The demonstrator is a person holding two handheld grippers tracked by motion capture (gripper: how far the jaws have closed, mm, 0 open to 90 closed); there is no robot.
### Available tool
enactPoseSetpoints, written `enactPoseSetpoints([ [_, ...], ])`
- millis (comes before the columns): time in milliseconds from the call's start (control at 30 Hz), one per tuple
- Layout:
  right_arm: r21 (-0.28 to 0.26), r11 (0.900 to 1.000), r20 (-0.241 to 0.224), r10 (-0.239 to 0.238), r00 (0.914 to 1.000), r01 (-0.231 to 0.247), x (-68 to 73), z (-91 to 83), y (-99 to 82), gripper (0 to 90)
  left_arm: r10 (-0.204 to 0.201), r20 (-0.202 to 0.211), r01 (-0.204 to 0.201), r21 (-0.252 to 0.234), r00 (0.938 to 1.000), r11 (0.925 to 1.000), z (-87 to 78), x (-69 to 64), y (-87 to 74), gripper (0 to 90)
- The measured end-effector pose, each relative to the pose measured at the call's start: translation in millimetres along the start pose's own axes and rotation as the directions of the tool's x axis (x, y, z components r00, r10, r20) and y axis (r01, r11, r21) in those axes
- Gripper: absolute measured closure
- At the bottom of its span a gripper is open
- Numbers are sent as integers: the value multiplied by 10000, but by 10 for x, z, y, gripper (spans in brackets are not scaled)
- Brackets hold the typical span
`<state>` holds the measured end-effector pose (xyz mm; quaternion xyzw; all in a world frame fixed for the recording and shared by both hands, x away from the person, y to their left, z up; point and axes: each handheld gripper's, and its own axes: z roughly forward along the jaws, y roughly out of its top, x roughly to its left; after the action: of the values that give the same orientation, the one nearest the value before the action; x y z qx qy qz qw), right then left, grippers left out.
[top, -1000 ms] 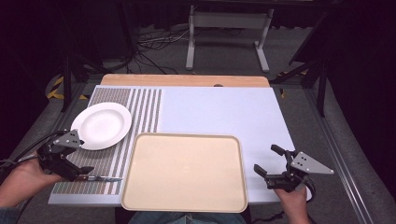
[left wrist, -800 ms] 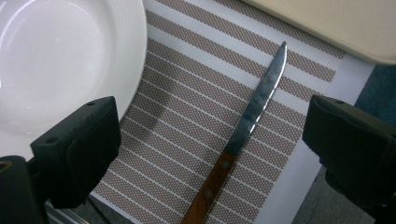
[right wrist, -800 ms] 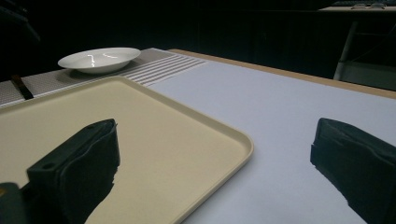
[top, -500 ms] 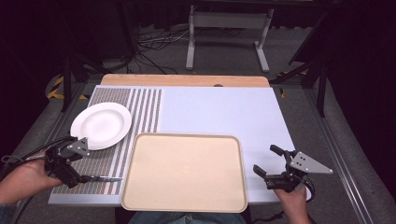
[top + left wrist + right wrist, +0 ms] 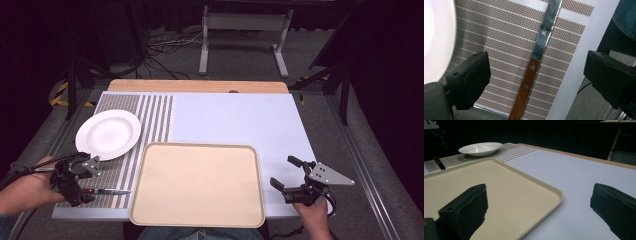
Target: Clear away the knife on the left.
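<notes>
High view, left to right, placed against tray [image 5: 197, 184]. Left gripper [image 5: 85, 181]: left of tray, jaws spread wide, astride wooden handle of knife [image 5: 102, 191], not touching it; blade points toward tray. Plate [image 5: 108, 134]: beyond tray's left corner. Right gripper [image 5: 287, 175]: right of tray, jaws apart, empty.
</notes>
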<state>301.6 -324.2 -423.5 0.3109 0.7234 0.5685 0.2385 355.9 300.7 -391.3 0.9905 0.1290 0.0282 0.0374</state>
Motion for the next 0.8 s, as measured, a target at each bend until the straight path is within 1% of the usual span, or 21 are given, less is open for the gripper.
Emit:
enactPoseSetpoints([
  [33, -2, 10000, -13, -7, 10000, 7, 0, 1, -1, 18, 22, 53, -22, 48, 10000, 10000, 10, -6, 1, 100],
  [133, -12, 10000, -65, -36, 10000, 36, -1, 5, -1, 18, 360, 35, -362, 438, 9993, 9984, 59, -20, 16, 121],
  [167, -15, 10000, -71, -34, 10000, 34, -1, 7, -2, 18, 404, 83, -408, 588, 9991, 9974, 79, -26, 16, 129],
  [233, 6, 10000, -55, -24, 10000, 24, 3, 7, -1, 18, 448, 232, -465, 753, 9987, 9961, 118, -22, 10, 175],
  [267, 10, 10000, -63, -31, 10000, 31, 2, 8, -2, 18, 496, 257, -518, 947, 9984, 9942, 131, -11, 12, 182],
  [300, 26, 10000, -70, -30, 10000, 31, 3, 9, -2, 18, 478, 249, -499, 920, 9985, 9945, 148, -6, 3, 193],
  [367, 29, 10000, -93, -37, 9999, 38, 2, 10, -3, 18, 569, 279, -597, 1125, 9980, 9919, 168, 12, -6, 226],
  [400, 47, 10000, -95, -4, 10000, 4, 3, 11, -3, 18, 535, 271, -563, 1151, 9982, 9918, 175, 13, -12, 242],
  [433, 57, 10000, -102, -3, 9999, 4, 2, 11, -3, 18, 588, 289, -618, 1169, 9979, 9912, 181, 22, -16, 258],
  [533, 65, 10000, -118, 12, 9999, -12, 1, 15, -5, 18, 691, 170, -707, 1272, 9975, 9894, 195, 32, -24, 304],
  [567, 123, 9999, -166, 19, 9999, -17, -1, 18, -6, 18, 776, 153, -789, 1280, 9969, 9886, 202, 37, -25, 304],
  [600, 124, 9999, -166, -10, 9999, 12, 2, 23, -7, 18, 853, -17, -842, 1437, 9963, 9860, 201, 34, -21, 332],
  [633, 117, 9999, -157, -4, 9999, 5, 5, 25, -7, 18, 944, -120, -918, 1382, 9955, 9861, 220, 30, -24, 342],
  [667, 150, 9999, -153, -8, 9999, 10, 5, 24, -6, 18, 1116, -103, -1091, 1391, 9937, 9843, 226, 37, -19, 360],
  [700, 159, 9999, -156, -10, 9999, 12, 6, 25, -6, 18, 1210, -118, -1182, 1379, 9926, 9834, 235, 36, -16, 376],
  [733, 147, 9999, -170, 5, 9999, -3, 7, 27, -7, 18, 1339, -148, -1303, 1455, 9909, 9807, 242, 34, -11, 393],
  [767, 138, 9999, -220, 20, 9998, -17, 5, 29, -9, 19, 1546, -256, -1488, 1567, 9876, 9764, 249, 26, -3, 429],
  [800, 161, 9999, -228, -1, 9997, 5, 4, 31, -9, 18, 1741, -263, -1683, 1495, 9844, 9743, 265, 17, -9, 452],
])
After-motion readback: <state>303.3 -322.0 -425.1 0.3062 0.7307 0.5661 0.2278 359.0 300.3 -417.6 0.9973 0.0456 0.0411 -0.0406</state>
